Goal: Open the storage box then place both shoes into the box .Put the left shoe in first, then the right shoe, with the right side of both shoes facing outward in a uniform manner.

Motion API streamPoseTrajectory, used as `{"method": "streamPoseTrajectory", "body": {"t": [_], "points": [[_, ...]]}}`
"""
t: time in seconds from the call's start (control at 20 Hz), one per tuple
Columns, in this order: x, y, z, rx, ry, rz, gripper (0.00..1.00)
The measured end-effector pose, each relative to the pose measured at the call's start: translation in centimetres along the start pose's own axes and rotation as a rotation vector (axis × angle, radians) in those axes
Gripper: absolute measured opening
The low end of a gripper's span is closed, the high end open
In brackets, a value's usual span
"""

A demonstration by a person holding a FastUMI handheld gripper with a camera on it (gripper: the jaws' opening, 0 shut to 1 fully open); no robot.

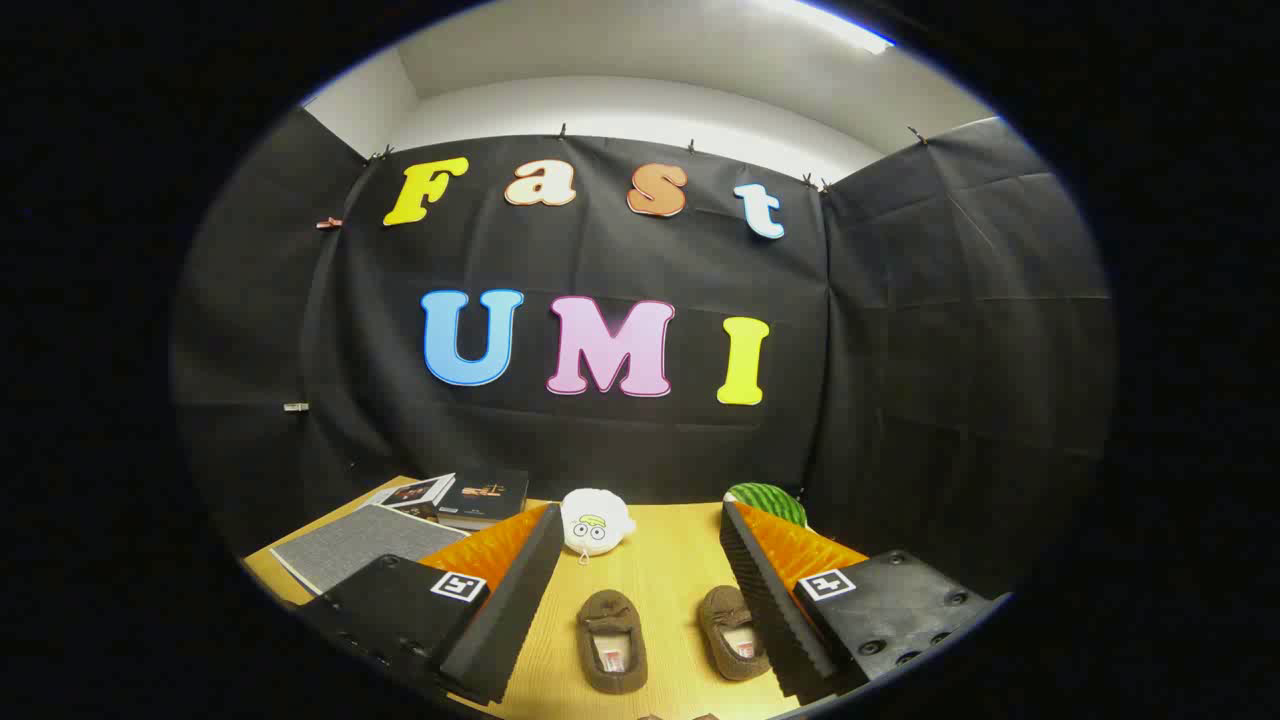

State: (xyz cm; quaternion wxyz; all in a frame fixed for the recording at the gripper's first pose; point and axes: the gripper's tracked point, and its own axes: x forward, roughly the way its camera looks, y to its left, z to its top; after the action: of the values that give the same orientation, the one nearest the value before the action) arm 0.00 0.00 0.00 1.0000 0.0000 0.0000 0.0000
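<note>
Shoes sit untouched on the wooden tabletop (660, 570) as the tool (635, 610) hangs above them, its two fingers (510, 610) spread wide apart and gripping nothing. The left-hand brown slipper (612, 640) and the right-hand brown slipper (732, 632) lie side by side between the fingers, toes pointing away toward the booth's dark wall, apart from each other, the right-hand one lying close against the inner face of the right finger in this view. Which of the pair is the left shoe cannot be told for certain from this angle. Beyond the slippers, near the wall, rest a small white plush toy (594, 522) and, further to the right, a watermelon-patterned ball (768, 502) partly hidden behind the finger. A grey mat (355, 550) and a few books (470, 495) lie off to the left. No storage box can be made out among these things, so its state cannot be told. By the look of it, the job is at its very start: neither shoe has been lifted, and the box opening, the left shoe and then the right shoe, each with its right side outward, all appear to remain ahead.
</note>
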Motion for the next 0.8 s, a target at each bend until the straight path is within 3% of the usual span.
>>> {"method": "streamPoseTrajectory", "body": {"t": [0.8], "points": [[4.4,0.9,-2.5,0.03,0.119,0.026,0.97]]}}
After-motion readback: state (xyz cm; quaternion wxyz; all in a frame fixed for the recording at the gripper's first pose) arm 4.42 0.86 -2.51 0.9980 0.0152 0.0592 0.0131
